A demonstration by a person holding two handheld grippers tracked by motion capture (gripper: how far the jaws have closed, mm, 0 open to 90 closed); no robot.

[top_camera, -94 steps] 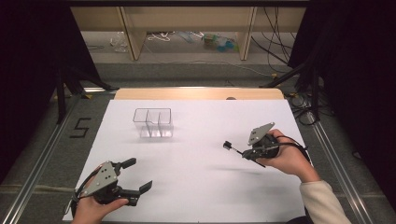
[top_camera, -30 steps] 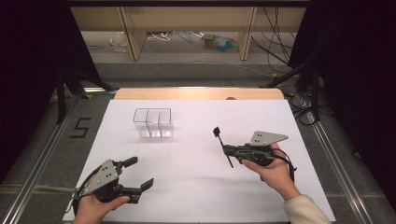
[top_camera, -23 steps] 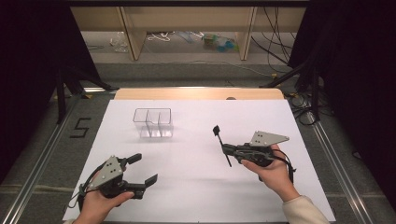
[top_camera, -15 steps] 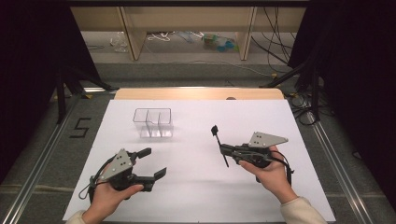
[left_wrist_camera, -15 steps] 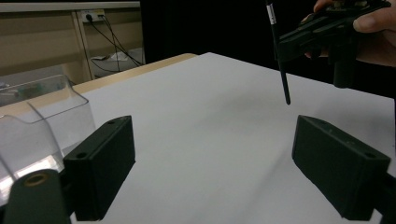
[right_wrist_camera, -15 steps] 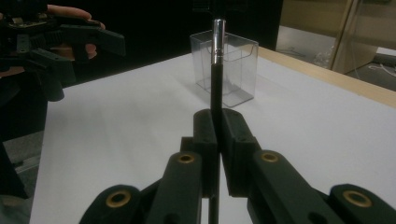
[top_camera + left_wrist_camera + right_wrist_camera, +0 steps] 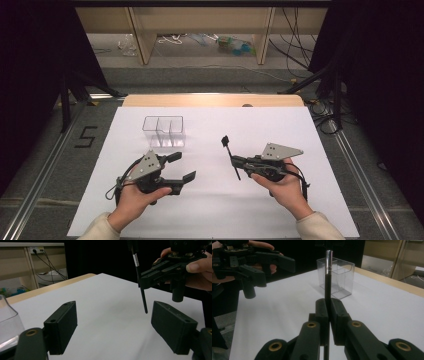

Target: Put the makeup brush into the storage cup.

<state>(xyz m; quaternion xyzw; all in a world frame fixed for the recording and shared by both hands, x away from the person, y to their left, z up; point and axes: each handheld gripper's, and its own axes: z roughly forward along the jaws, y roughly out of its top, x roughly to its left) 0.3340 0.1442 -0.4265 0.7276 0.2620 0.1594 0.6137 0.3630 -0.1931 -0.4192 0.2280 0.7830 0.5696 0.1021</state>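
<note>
While the left claw (image 7: 181,167) hovers near the front-left part of the white bench (image 7: 210,210), its jaws stand wide with nothing between them, though they have just been closing a little; bare white surface lies ahead of it and to its right, and the front edge of the bench is close behind the hand that carries it. To its right, well apart across an open stretch, the right claw (image 7: 235,161) is clamped tight on a thin black brush (image 7: 230,156), gripping it along the handle so that the bristled head points away toward the far side and the tail end sticks out toward the person. In the right gripper view the handle rises straight up from between the pressed jaws, its silver band (image 7: 328,262) in line with the clear plastic box (image 7: 335,277) beyond. That box sits just past the left claw, slightly to its left, with a divider inside; between it and the far wooden edge (image 7: 212,100) the bench is free. Compared with a second ago, the left claw has come forward and inward toward the box and the middle, while the right claw and its brush sit almost where they were.
</note>
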